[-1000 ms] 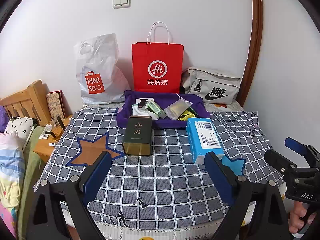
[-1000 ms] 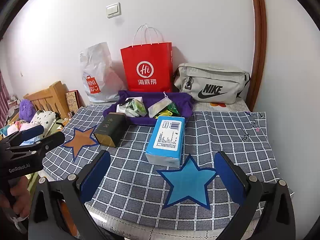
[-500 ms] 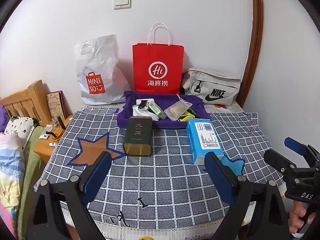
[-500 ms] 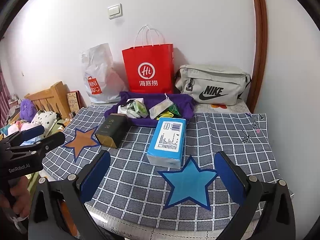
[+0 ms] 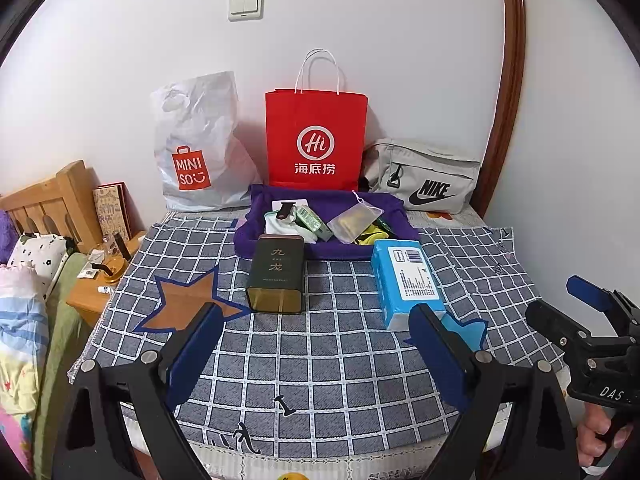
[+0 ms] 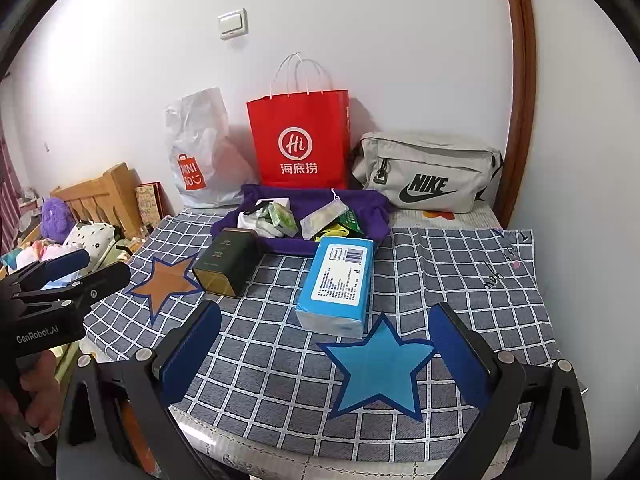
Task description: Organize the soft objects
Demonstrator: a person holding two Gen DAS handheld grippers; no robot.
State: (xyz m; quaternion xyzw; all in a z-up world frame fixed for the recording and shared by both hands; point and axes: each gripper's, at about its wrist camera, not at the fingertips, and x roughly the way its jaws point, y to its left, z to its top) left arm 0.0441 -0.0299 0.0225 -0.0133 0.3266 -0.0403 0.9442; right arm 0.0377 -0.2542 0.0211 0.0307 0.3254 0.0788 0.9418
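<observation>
Left gripper [image 5: 316, 350] and right gripper [image 6: 324, 344] both gaped wide, empty, near table edge. Risk: soft tissue pack [image 6: 338, 284] crushed, or dragged against checked cloth [image 6: 440, 272], under off-centre squeeze.

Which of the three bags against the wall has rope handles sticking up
The red paper Hi bag in the middle. The white Miniso plastic bag has only a cut-out grip; the grey Nike bag shows none.

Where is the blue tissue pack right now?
The tissue pack lies on the checked cloth, right of the dark tin, between the purple tray behind it and the blue star in front.
</observation>
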